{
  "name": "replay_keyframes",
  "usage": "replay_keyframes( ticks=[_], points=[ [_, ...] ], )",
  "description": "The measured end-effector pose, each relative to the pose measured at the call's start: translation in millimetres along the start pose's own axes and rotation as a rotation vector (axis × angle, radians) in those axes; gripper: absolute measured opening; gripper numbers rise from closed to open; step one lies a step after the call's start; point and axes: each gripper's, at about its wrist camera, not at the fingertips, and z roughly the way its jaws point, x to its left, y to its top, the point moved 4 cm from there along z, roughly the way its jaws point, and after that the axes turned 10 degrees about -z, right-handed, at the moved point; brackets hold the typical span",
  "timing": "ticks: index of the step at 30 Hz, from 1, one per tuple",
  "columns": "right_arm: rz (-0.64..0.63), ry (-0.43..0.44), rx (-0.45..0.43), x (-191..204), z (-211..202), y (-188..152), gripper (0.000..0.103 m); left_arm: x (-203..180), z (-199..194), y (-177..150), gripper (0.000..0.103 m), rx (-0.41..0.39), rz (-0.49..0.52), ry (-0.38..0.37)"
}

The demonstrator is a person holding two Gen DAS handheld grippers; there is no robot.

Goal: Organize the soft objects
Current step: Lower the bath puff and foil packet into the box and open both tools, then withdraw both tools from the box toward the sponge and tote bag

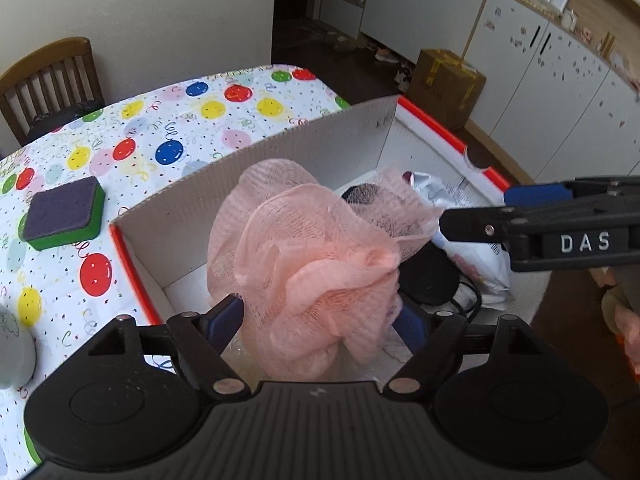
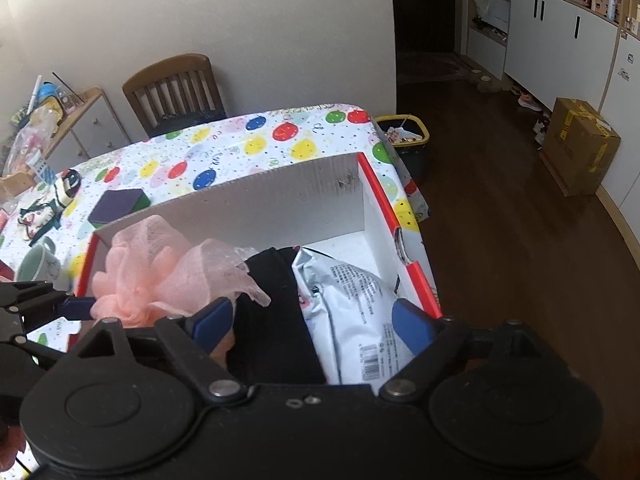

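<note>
A pink mesh bath pouf [image 1: 304,264] sits between the blue pads of my left gripper [image 1: 320,316], held over a white cardboard box with red edges [image 1: 320,136]; the jaws press on its sides. It also shows in the right wrist view [image 2: 160,272]. My right gripper [image 2: 312,320] is open and empty, hovering over the box [image 2: 280,204], above a black cloth item [image 2: 272,312] and a silvery plastic pouch [image 2: 352,304]. The right gripper [image 1: 476,216] shows at the right of the left wrist view. A purple and green sponge [image 1: 64,212] lies on the table left of the box.
The table has a balloon-print cloth [image 1: 168,132]. A mug [image 2: 40,264] and small clutter [image 2: 52,200] sit at its left. A wooden chair [image 2: 176,88] stands behind. A bin [image 2: 404,132] and a cardboard box [image 2: 580,144] are on the floor to the right.
</note>
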Motion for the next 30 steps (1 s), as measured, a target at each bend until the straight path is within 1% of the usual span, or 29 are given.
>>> replay_keyframes(
  ticks=[5,13,19,26,30],
  points=[
    [-0.013,0.021,-0.028,6.9,-17.5,2.8,0.09,5.3,-19.3,0.9,0.082,-0.033,-0.037,-0.02],
    [-0.039,0.069,-0.086,26.4,-49.6,12.1,0.095,13.1,-58.3,0.1,0.083,-0.099,-0.057,-0.052],
    [-0.089,0.111,-0.117,52.7,-68.8,22.3,0.097,24.2,-90.5,-2.3,0.083,-0.156,-0.058,-0.062],
    [-0.141,0.16,-0.15,93.4,-80.6,37.5,0.101,52.1,-127.6,-6.0,0.083,-0.221,-0.048,-0.077],
    [-0.181,0.192,-0.151,122.7,-77.9,46.3,0.102,77.7,-145.8,-7.5,0.093,-0.247,-0.064,-0.086]
  ],
)
